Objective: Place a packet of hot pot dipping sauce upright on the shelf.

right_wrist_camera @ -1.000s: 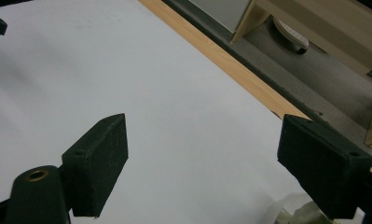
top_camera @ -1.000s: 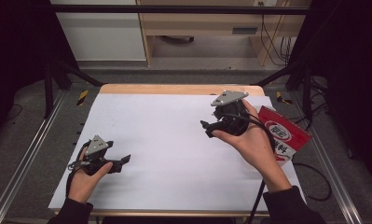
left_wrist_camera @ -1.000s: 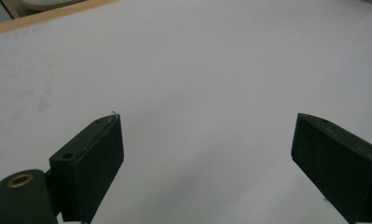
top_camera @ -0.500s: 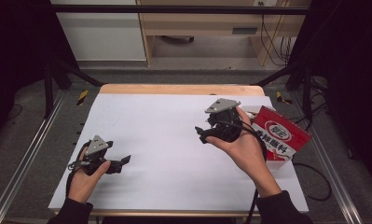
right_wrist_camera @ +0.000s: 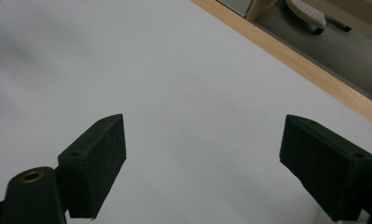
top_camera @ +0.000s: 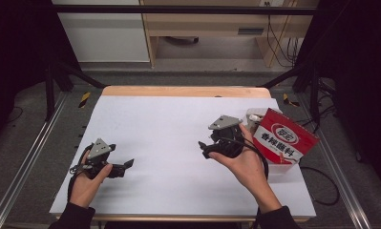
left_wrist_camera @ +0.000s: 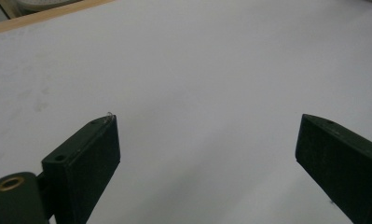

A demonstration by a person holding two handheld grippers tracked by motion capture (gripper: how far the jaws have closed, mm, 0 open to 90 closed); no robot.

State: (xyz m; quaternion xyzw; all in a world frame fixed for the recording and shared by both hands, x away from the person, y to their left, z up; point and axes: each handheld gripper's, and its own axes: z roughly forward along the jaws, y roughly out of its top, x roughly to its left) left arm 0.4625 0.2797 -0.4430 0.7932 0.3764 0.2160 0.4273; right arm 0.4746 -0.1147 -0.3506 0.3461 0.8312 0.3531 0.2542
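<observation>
Just right of the right gripper (top_camera: 205,149), a red packet (top_camera: 284,139) atop a clear tub (top_camera: 279,166).

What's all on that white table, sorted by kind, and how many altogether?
Claw tools: 2, the left claw and the right claw, both open and empty.
Red packets: 1, the red packet.
Clear tubs: 1, a clear tub behind the packet.
Total: 4.

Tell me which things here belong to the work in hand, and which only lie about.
Belong to the work:
- red packet, nearest the right gripper
- clear box under the packet
- left gripper, fingers open, holding nothing

Only lying about:
- yellow-and-black tool on the floor
- cables behind the table
</observation>
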